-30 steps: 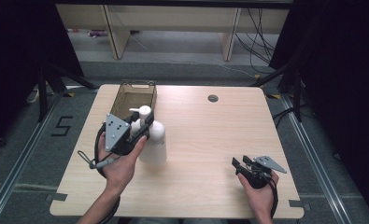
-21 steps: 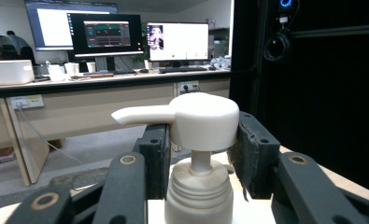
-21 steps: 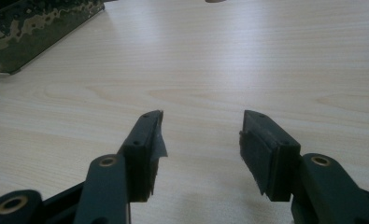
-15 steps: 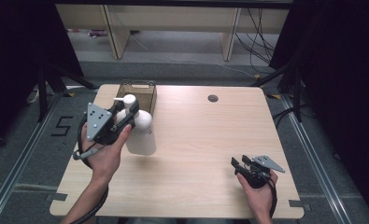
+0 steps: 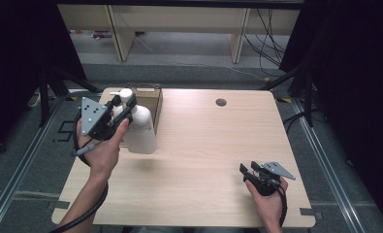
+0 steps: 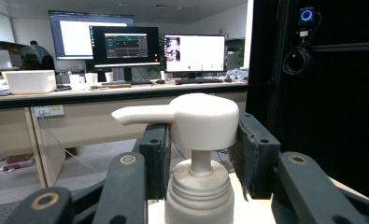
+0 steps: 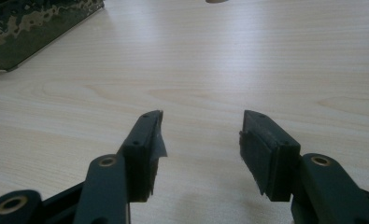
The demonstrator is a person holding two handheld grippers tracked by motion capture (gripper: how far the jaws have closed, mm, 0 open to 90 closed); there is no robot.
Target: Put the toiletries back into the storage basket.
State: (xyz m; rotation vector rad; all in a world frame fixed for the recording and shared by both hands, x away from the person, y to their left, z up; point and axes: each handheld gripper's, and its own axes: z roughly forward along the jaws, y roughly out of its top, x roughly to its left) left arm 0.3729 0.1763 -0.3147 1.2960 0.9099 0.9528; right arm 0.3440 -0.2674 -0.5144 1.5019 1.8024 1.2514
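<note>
Your right gripper (image 5: 251, 171) sits low over the near right part of the table (image 5: 203, 145), in your right hand (image 5: 269, 199). Its jaws stand apart with nothing between them; in the right gripper view (image 7: 200, 140) bare wood shows through the gap.

Farther in, on the left side, your left hand (image 5: 104, 150) holds the left gripper (image 5: 122, 108) raised. Its jaws are closed on the neck of a white pump bottle (image 5: 139, 127), just under the pump head. In the left gripper view the pads (image 6: 253, 154) press either side of the head (image 6: 198, 119), whose spout points left. From the high view, whether the bottle's base touches the table or hangs just above it, you cannot tell.

Just behind the bottle, a brown box (image 5: 151, 99) stands at the table's far left edge. A small round hole (image 5: 221, 102) lies near the far edge, well apart from both grippers.
</note>
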